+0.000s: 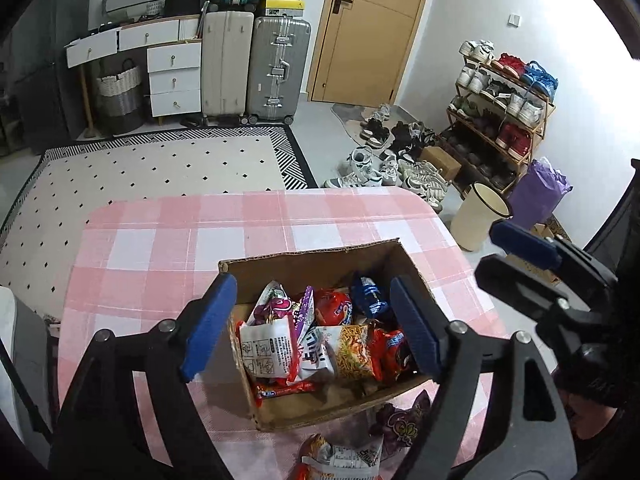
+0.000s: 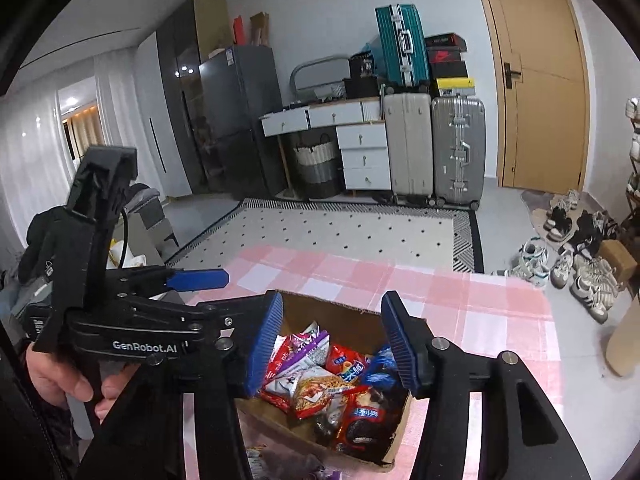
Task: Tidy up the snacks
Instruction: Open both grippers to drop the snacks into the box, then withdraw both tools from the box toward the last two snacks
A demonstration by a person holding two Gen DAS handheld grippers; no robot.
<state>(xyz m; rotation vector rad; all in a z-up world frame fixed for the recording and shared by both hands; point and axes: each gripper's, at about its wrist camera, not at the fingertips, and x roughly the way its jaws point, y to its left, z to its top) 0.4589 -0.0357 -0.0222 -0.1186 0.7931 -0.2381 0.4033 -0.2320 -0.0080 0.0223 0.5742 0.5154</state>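
The cardboard box sits on the pink-checked counter, full of snack packets. Both the left claw and right claw hover over it, jaws parted and empty (two more packets, possibly crisps, lie outside on the near side).

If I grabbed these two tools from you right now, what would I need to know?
Left hand-held gripper: open, empty, above the cardboard box.
Right hand-held gripper: open, empty, over the same box.
Box sits on the pink checked tablecloth, already holding many snack packets.
Left to do: a purple packet and an orange-white packet lie on the cloth just outside the box.
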